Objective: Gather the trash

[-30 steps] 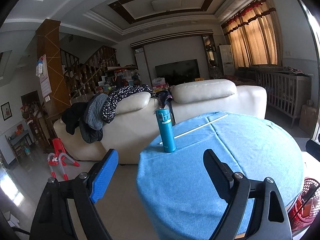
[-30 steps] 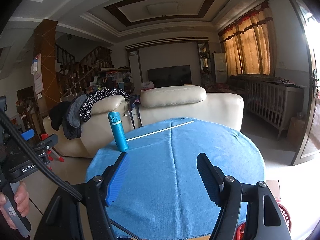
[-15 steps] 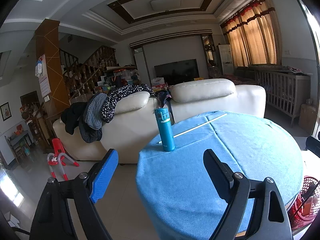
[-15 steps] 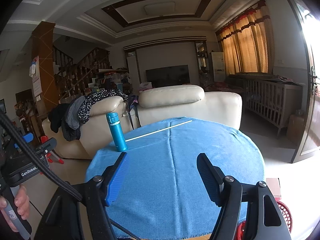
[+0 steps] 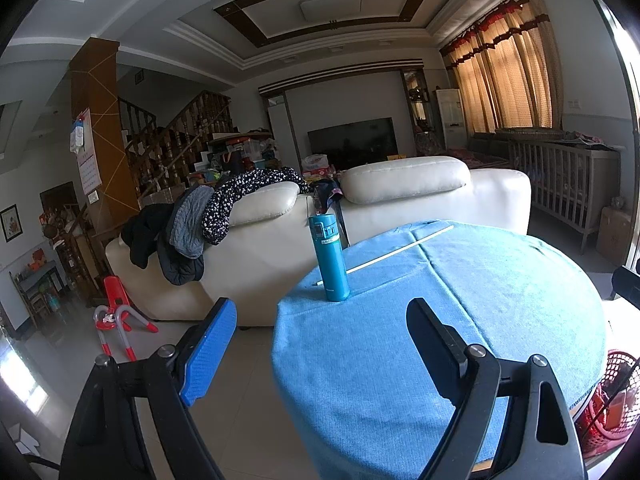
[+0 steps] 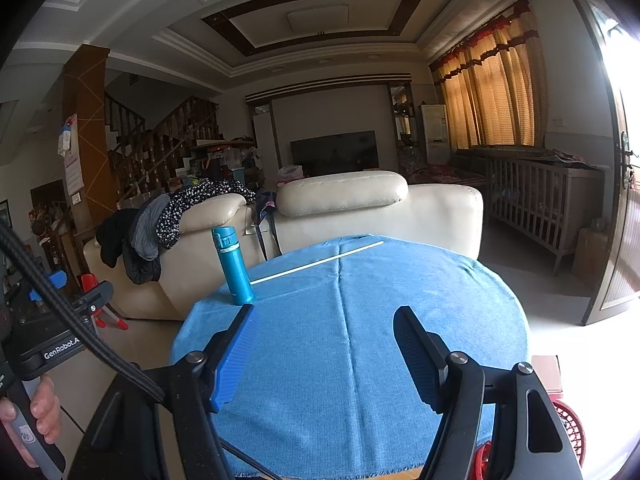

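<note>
Both claws, the left claw (image 5: 320, 340) and the right claw (image 6: 324, 340), are wide and hold nothing. On the blue surface (image 6: 360, 340) only a bottle (image 6: 234, 266) and a thin white stick (image 6: 316, 262) sit near its far edge. A red basket (image 5: 616, 396) waits below its near right edge. No clear trash shows, so the job could be starting or ending.

On my left gripper's black body (image 6: 48, 354), seen from the right wrist view, white lettering reads "GenRobot.A", cut off by a cable. The teal bottle's (image 5: 330, 264) label is too small to read.
</note>
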`<action>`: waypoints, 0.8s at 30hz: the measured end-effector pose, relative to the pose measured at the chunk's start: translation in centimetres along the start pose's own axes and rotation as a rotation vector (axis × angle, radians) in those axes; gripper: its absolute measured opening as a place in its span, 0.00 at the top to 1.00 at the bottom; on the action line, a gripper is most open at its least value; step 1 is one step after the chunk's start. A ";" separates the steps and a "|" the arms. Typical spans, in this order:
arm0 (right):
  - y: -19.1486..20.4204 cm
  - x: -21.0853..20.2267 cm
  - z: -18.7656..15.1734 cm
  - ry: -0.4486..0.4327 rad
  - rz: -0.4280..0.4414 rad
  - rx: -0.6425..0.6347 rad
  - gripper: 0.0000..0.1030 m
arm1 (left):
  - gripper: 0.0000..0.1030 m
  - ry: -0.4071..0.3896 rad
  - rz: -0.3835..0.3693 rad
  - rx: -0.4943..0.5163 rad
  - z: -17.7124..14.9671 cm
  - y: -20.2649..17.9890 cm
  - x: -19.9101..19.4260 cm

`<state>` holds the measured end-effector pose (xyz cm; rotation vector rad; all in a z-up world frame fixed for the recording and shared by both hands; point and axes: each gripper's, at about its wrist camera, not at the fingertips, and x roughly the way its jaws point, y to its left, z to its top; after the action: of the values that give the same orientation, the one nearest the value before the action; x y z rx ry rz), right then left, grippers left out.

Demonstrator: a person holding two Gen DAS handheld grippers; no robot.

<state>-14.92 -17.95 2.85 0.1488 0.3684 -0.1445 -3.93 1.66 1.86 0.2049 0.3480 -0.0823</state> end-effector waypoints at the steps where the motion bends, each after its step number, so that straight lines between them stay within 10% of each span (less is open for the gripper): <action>1: 0.0 0.0 0.0 0.000 0.000 0.000 0.29 | 0.15 0.000 -0.001 0.000 -0.1 0.0 0.0; 24: 0.1 -0.3 0.0 -0.001 0.000 -0.003 0.29 | 0.15 0.001 -0.003 -0.003 -0.4 0.0 0.0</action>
<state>-15.21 -17.83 2.92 0.1455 0.3679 -0.1441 -4.09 1.70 1.55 0.2015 0.3494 -0.0844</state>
